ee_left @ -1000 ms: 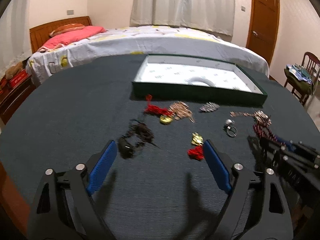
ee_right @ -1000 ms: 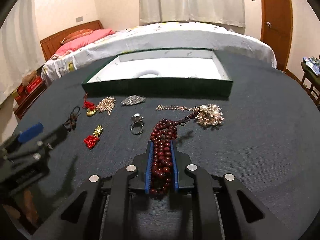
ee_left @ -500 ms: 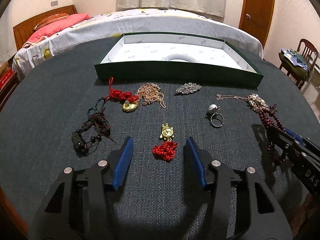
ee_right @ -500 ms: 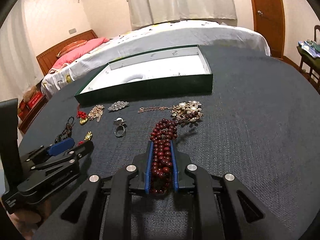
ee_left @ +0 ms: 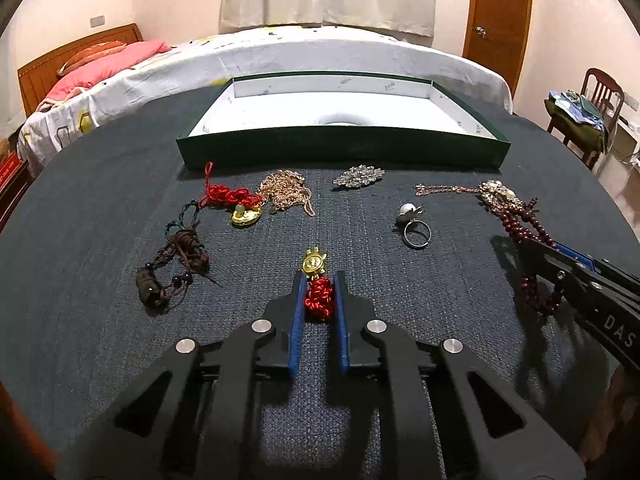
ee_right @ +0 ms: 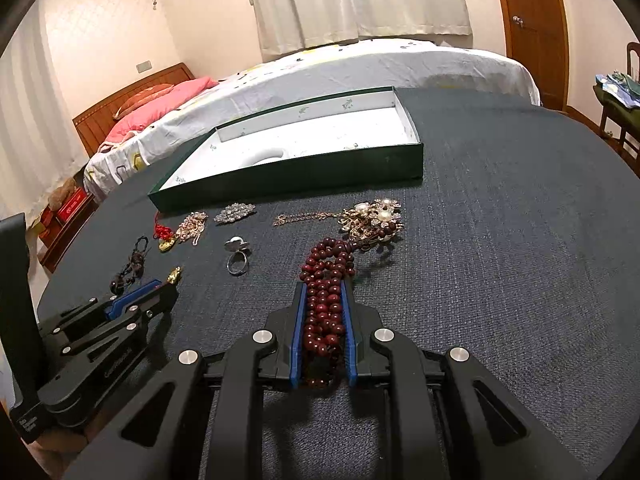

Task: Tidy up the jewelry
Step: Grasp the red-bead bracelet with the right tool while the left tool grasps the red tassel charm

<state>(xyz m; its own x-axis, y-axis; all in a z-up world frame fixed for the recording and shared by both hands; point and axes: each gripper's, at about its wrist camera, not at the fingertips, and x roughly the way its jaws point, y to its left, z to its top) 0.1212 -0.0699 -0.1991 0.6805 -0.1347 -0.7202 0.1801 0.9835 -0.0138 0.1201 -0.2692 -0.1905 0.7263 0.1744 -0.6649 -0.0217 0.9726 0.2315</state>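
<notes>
Dark round table [ee_left: 100,208] bears a green tray [ee_left: 344,146], scattered jewelry, perhaps a ring [ee_left: 416,234].

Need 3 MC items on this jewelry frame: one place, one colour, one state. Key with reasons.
1. Where does the silver brooch lie?
A. inside the box
B. on the table just in front of the green box
C. beside the brown cord bracelet

2. What colour is the knot between the left gripper fingers?
A. red
B. green
C. white

3. What is the right gripper doing?
A. open over the ring
B. shut on nothing
C. shut on the dark red bead strand

Key: 1 B, it sits before the box's front wall; 2 A, the red knot charm shows between the closing pads; 3 C, beads fill the gap.
</notes>
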